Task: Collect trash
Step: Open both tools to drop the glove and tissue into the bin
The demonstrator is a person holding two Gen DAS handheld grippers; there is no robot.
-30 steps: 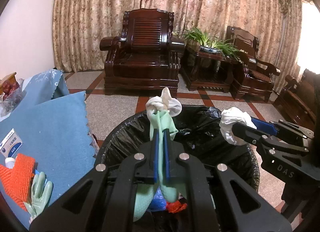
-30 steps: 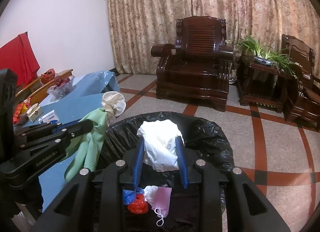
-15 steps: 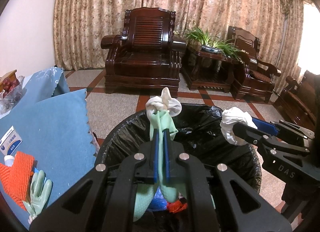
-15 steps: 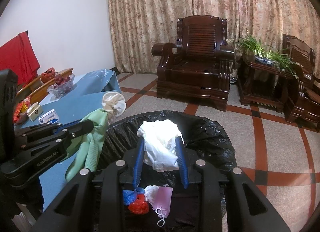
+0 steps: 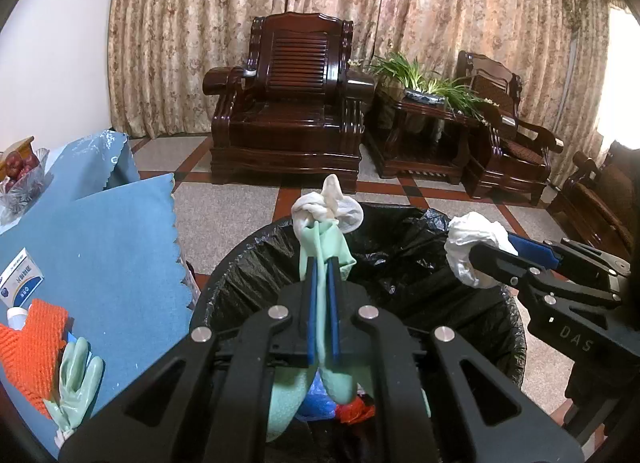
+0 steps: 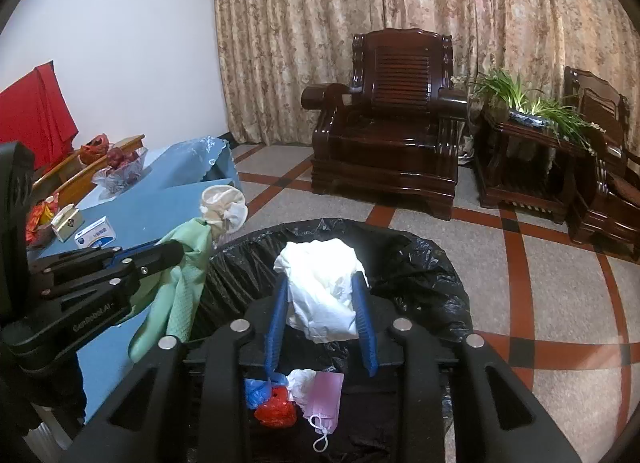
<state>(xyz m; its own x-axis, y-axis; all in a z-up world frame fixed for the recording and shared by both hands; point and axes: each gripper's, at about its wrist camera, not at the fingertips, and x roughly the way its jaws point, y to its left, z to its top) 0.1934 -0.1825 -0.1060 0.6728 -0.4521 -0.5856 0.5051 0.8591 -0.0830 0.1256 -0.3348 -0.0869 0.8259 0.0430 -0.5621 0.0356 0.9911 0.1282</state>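
The round bin lined with a black plastic bag (image 5: 420, 263) sits below both grippers, beside the blue-clothed table (image 5: 100, 255). The left gripper (image 5: 323, 267) pinches a pale green rubber glove with a cream cuff (image 5: 326, 239); the right gripper (image 6: 322, 283) clamps a crumpled white wad (image 6: 324, 283). Both hang over the opening, so spreading the jaws wide should drop each cleanly past the rim. Nothing has shifted noticeably since a second ago.
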